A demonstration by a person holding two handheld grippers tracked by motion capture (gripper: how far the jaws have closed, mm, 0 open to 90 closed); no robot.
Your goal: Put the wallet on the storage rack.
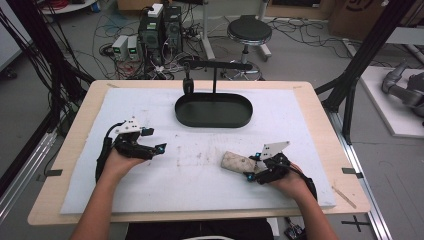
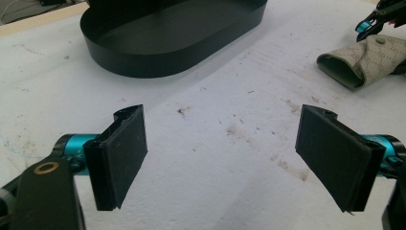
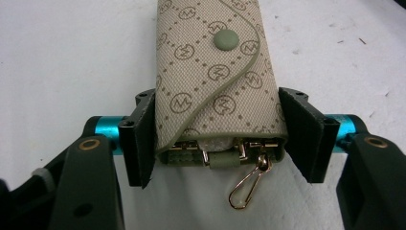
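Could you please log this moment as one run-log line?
right gripper: shut on key pouch | left gripper: open, empty | pouch: flat on mat | tray: empty

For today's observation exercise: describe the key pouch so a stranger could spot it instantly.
On the white mat, nearer the person than the black oval tray, the key pouch lies clamped in the right gripper. It alone is beige monogrammed fabric with a green snap.

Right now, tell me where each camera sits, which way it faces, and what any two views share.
High view: above the person's side, looking forward and down at the table; forearms and both claws enter from below.
Left gripper view: on the left claw, jaws wide apart over the white mat, facing the black oval tray.
Right gripper view: on the right claw, clamped on the monogram key pouch.
Shared: pouch in all three.
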